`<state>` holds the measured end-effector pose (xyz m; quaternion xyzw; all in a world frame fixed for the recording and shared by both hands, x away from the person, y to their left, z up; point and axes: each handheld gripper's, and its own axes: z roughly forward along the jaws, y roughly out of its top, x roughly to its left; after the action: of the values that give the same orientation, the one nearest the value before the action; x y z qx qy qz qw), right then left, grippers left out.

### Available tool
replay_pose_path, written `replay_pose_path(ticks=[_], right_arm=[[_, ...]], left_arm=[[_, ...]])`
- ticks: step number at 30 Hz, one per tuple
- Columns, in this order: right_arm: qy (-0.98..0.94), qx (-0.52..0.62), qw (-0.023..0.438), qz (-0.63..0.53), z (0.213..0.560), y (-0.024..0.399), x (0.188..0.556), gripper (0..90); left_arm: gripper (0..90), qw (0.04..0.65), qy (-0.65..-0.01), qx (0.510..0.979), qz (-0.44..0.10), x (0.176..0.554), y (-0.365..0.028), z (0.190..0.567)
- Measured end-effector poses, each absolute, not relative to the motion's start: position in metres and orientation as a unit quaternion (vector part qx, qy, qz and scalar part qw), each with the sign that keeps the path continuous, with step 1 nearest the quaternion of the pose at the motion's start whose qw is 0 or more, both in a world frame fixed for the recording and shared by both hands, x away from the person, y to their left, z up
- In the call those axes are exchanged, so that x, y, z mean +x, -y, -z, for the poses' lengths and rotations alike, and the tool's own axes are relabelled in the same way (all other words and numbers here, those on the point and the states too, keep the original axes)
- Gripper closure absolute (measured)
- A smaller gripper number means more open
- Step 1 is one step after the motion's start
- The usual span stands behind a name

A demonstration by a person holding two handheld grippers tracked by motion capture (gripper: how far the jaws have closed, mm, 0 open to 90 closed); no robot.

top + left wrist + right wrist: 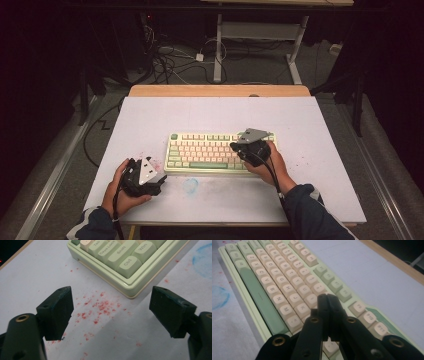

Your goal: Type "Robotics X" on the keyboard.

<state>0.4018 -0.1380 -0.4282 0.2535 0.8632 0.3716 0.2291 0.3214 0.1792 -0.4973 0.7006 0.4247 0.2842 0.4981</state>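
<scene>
Here the keyboard point(220, 151) lies flat mid-table, rigid and fairly heavy, its keycaps smooth; best gripped by its case edge; the right gripper point(327, 302), jaws together, hovers over its right keys; the left gripper point(110, 312), jaws apart, waits beside its near-left corner.

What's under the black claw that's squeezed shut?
Under the shut right claw sits the green keyboard: peach letter keys and its right-hand end. The claw covers a few keys right beneath it, so their letters cannot be read.
</scene>
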Motion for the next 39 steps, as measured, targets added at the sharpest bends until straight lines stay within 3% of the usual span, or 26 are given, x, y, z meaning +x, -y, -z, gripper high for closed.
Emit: replay_pose_path(ticks=[23, 39], right_arm=[[-0.89, 0.25, 0.22, -0.311, 0.449, 0.097, 0.424, 90.0], [-0.849, 0.265, 0.236, -0.391, 0.424, 0.122, 0.41, 86.0]], left_arm=[[18.2, 0.494, -0.424, 0.707, -0.276, 0.321, -0.178, 0.501], [18.2, 0.488, -0.426, 0.711, -0.274, 0.321, -0.178, 0.502]])
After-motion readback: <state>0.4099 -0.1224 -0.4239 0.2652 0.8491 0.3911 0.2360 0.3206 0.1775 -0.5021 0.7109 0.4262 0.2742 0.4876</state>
